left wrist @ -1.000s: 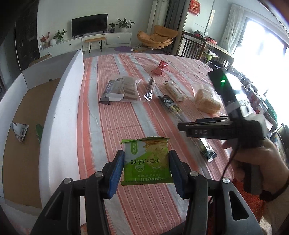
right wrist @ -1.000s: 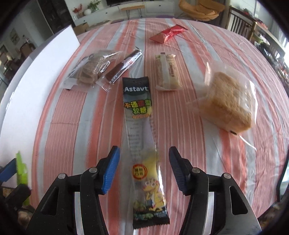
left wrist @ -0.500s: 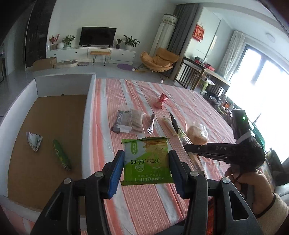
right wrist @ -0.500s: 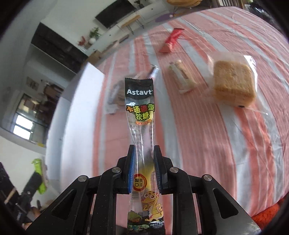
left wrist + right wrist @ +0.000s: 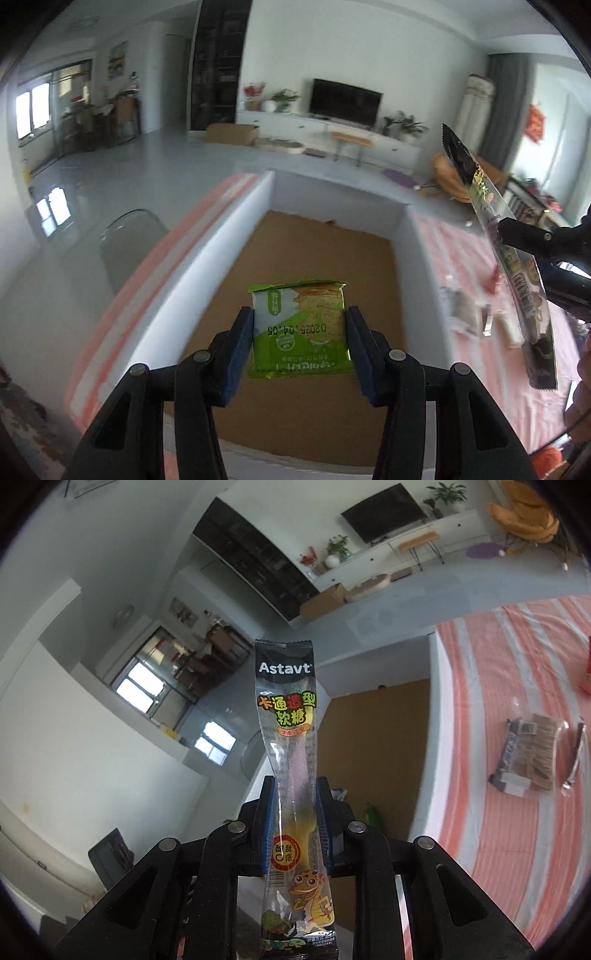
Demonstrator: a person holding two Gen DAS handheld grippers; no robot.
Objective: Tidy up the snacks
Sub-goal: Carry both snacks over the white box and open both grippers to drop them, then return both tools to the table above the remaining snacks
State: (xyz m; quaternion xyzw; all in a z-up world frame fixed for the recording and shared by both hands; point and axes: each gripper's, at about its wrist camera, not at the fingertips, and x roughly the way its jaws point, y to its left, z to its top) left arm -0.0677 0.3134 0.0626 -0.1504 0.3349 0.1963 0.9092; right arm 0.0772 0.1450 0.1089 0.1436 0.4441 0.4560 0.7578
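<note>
Left gripper (image 5: pixel 299 332): jaws part-way open, blue pads (image 5: pixel 243 343) pressed on both side edges of green cracker packet (image 5: pixel 300 328). Packet held flat, printed date upside down to the camera, hanging over brown floor of white-walled box (image 5: pixel 402 236).

Right gripper (image 5: pixel 294 823): jaws narrow and opening; pads (image 5: pixel 268 827) at both edges of long candy stick pack (image 5: pixel 290 760). Pack pinched at its lower third, upright, black top band marked "Astavt", lizard cartoon below the jaws. Same pack seen from left wrist camera at far right (image 5: pixel 495 236), tilted, above striped tablecloth (image 5: pixel 476 373) just beside the box wall; part of a hand (image 5: pixel 580 398) at frame edge.

Counts:
- Grippers: two, each with one packet.
- Green cracker packets: one.
- Candy stick packs: one.
- Boxes: one; interior from right wrist camera (image 5: pixel 421 738) partly hidden behind gripper, two small items glimpsed there, a pale one (image 5: pixel 339 794) and a green one (image 5: pixel 372 814), kind not clear.
- On tablecloth (image 5: pixel 480 686), right wrist view: one clear bag of biscuits (image 5: pixel 528 757), one slim clear-wrapped bar (image 5: pixel 574 755) just beside it, one red packet (image 5: pixel 586 672) cut by frame edge.
- Other table snacks in left wrist view blurred, not counted.
</note>
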